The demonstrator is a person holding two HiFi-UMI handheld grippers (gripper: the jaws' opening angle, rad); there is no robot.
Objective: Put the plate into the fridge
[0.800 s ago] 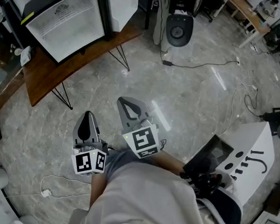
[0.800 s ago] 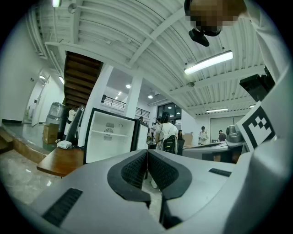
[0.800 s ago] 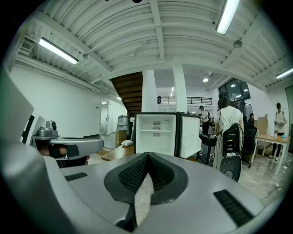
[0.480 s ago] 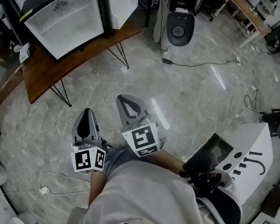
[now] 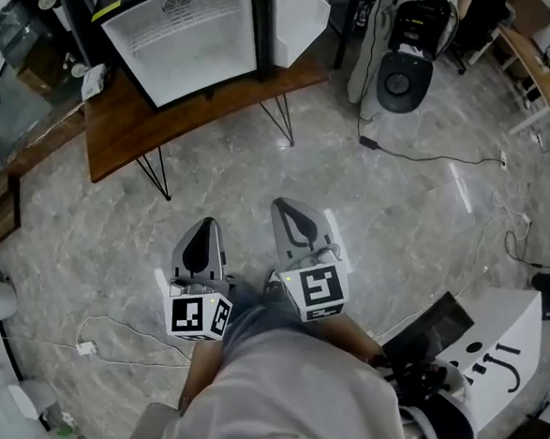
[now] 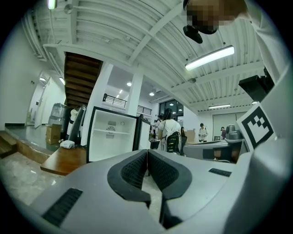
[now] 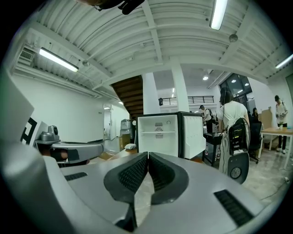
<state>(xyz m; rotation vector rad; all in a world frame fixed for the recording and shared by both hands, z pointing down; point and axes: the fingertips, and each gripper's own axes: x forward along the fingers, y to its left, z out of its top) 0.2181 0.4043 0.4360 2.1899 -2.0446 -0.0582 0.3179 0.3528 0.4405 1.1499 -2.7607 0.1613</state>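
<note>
**Both jaws shut, fridge open ahead**

Held low in the middle of the head view, side by side and not touching: the left gripper [image 5: 203,229] and the right gripper [image 5: 292,210]. Both pointed up the frame, toward the fridge [image 5: 188,31].

In the left gripper view, left gripper [image 6: 147,157] jaws pressed tight together, with nothing between. Same for the right gripper [image 7: 148,160] in its own view: jaws shut tight and empty.

Fridge at the upper left of the head view, up on a brown wooden tabletop [image 5: 121,133]. Door [image 5: 299,17] swung open to the right, all white inside. Grey stone floor [image 5: 379,202] between the grippers and the tabletop.

In both gripper views, fridge [image 6: 112,137] [image 7: 158,135] in the middle of the frame, just above the jaws and well apart from them.
</note>
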